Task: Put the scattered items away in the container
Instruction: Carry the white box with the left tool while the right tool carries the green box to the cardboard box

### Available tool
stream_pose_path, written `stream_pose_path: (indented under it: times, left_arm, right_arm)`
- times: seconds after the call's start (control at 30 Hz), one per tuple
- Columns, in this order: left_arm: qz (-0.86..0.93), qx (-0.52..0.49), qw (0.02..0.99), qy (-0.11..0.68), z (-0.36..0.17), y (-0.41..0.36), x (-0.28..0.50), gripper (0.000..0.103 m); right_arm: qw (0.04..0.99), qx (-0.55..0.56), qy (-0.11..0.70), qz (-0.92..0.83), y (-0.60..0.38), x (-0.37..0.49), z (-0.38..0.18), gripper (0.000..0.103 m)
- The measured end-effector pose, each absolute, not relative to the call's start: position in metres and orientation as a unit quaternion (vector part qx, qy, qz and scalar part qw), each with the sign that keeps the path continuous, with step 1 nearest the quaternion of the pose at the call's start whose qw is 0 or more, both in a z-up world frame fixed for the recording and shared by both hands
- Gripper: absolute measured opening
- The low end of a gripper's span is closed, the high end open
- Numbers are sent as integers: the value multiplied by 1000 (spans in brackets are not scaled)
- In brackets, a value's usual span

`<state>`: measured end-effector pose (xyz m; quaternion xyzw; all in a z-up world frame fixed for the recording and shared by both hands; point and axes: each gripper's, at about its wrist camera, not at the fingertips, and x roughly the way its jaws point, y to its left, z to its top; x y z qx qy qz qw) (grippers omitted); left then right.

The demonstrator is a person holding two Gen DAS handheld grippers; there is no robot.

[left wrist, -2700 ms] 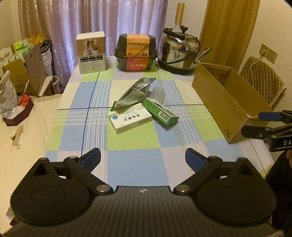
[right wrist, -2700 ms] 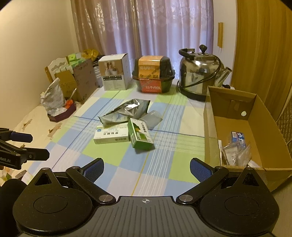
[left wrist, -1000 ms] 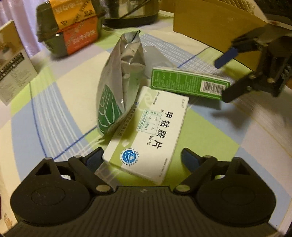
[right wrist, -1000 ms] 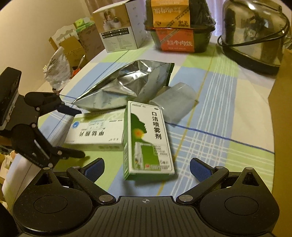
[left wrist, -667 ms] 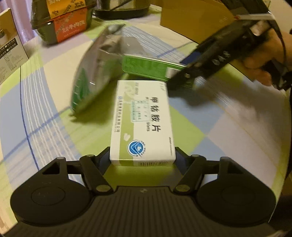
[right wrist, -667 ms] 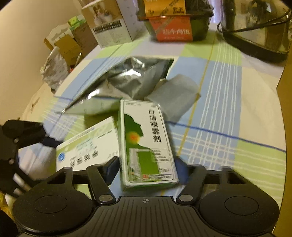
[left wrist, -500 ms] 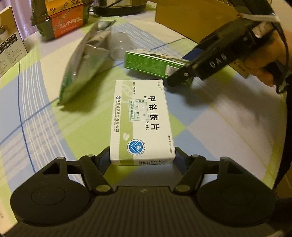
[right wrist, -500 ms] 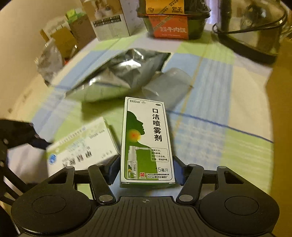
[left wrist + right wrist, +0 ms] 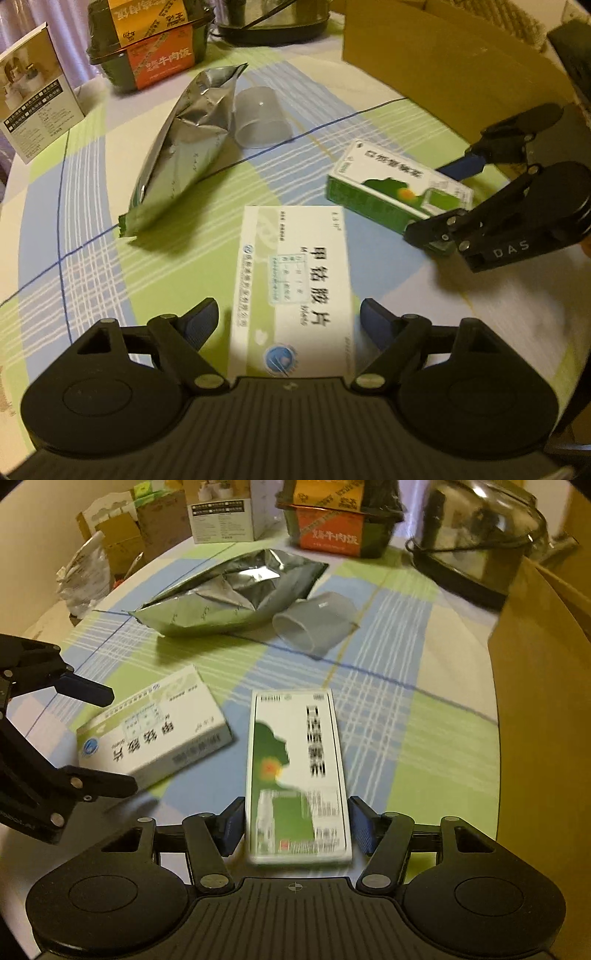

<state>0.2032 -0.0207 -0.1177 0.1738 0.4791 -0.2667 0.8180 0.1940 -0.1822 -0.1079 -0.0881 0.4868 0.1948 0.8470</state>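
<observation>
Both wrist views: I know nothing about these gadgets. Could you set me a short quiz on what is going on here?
1. True or false: the right hand-held gripper is closed on the green box.
2. What lies right beside the silver pouch? A) clear cup B) kettle C) cardboard carton
3. Which hand-held gripper has the white box between its open fingers?

Key: 1 true; 2 A; 3 the left hand-held gripper.
</observation>
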Motion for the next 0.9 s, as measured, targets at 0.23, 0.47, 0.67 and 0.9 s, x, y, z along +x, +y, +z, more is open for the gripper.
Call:
stream_pose_path:
  times: [0.23, 0.47, 0.67, 0.9]
  left_arm:
    - [-257, 162, 816, 492, -121, -23, 209, 68]
    - [-250, 160, 815, 497, -108, -25, 193, 67]
    - [-246, 151, 827, 483, -84, -30, 165, 67]
    - [-247, 146, 840, 461, -43, -46, 131, 67]
  right_arm:
    - [840, -83, 498, 200, -180, 209, -116, 61]
    - [848, -59, 497, 175, -194, 181, -102, 58]
    - [855, -36, 491, 161, -205, 143, -77, 58]
    - [874, -25, 461, 151, -220, 109, -28, 58]
